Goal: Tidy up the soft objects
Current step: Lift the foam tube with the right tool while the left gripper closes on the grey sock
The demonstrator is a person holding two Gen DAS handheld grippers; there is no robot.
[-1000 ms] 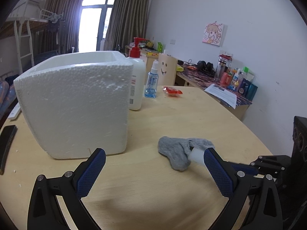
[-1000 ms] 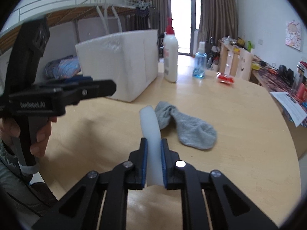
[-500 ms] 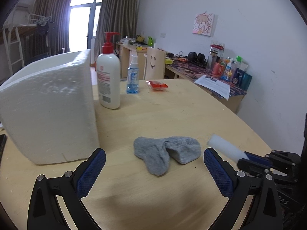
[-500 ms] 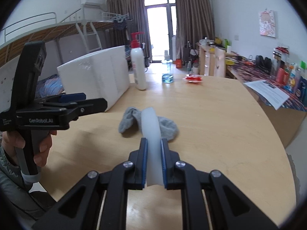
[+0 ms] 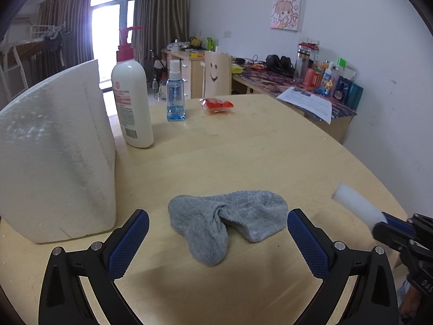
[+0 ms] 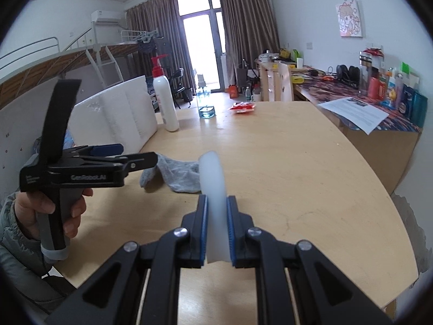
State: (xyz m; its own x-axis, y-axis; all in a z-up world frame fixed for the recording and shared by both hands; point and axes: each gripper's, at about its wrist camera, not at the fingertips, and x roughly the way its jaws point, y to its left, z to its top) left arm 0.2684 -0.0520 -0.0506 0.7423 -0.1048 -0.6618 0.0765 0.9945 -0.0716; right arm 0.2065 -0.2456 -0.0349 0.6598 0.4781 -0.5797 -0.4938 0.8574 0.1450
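Observation:
A crumpled grey sock point(image 5: 227, 218) lies on the wooden table point(image 5: 257, 151); it also shows in the right wrist view point(image 6: 176, 174). My left gripper point(image 5: 217, 239) is open, its blue pads either side of the sock's near end, just above the table. My right gripper point(image 6: 217, 226) is shut on a white foam strip point(image 6: 213, 189) that sticks up between the pads; the strip also shows at the right of the left wrist view point(image 5: 357, 205). A white styrofoam box point(image 5: 54, 157) stands at the left.
A white pump bottle point(image 5: 132, 103), a blue spray bottle point(image 5: 176, 97) and a red packet point(image 5: 217, 105) stand behind the sock. A cluttered desk point(image 5: 311, 86) runs along the right wall. The table's curved edge point(image 6: 392, 203) is at the right.
My left gripper has swung right and closer, so the sock now sits between its open fingers. My right gripper has drawn back to the right, still holding the foam strip.

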